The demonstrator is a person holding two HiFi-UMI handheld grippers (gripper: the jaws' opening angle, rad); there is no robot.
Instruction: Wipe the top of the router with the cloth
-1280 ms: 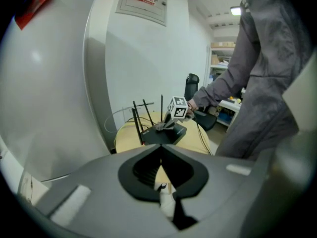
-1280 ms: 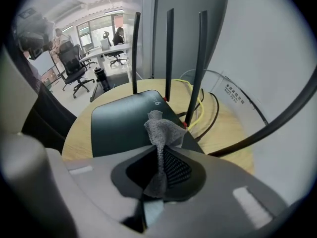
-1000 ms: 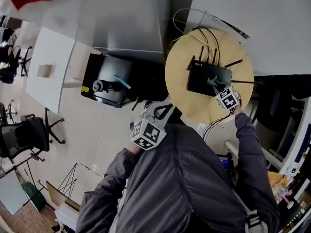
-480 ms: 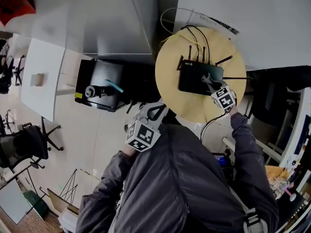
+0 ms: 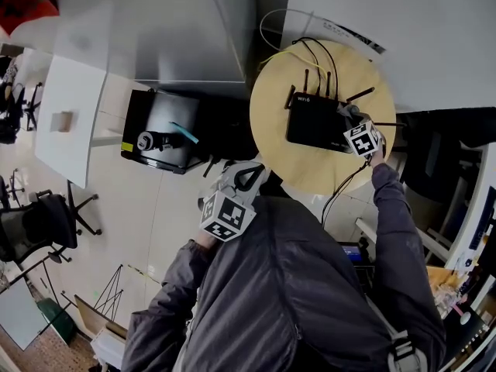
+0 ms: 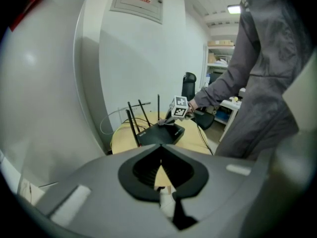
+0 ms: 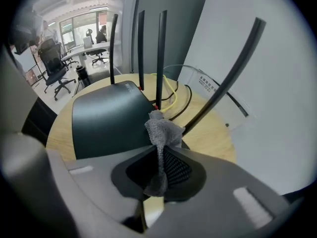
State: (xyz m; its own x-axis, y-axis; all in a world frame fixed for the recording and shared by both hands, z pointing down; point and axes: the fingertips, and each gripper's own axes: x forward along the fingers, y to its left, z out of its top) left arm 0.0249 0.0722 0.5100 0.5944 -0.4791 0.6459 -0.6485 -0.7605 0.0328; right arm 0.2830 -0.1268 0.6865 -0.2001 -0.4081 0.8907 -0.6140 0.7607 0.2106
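A black router (image 5: 314, 128) with several upright antennas lies on a round wooden table (image 5: 310, 173). My right gripper (image 5: 351, 119) is at the router's right rear corner, shut on a grey cloth (image 5: 346, 112). In the right gripper view the cloth (image 7: 162, 132) sticks up from between the jaws of the right gripper (image 7: 159, 150), its tip over the edge of the router (image 7: 106, 118). My left gripper (image 5: 249, 178) hangs off the table's near left side, close to my body. In its own view the left gripper (image 6: 161, 150) is shut on nothing and faces the router (image 6: 161, 133).
Black and yellow cables (image 5: 310, 49) loop behind the router, and another cable (image 5: 341, 192) drops off the table's front. On the floor to the left are a black case (image 5: 163, 134), a white table (image 5: 70, 115) and an office chair (image 5: 43, 219). A white wall (image 5: 403, 29) runs behind the table.
My right gripper has slid the cloth from the middle right of the router's top to its right rear corner. The left gripper has stayed put.
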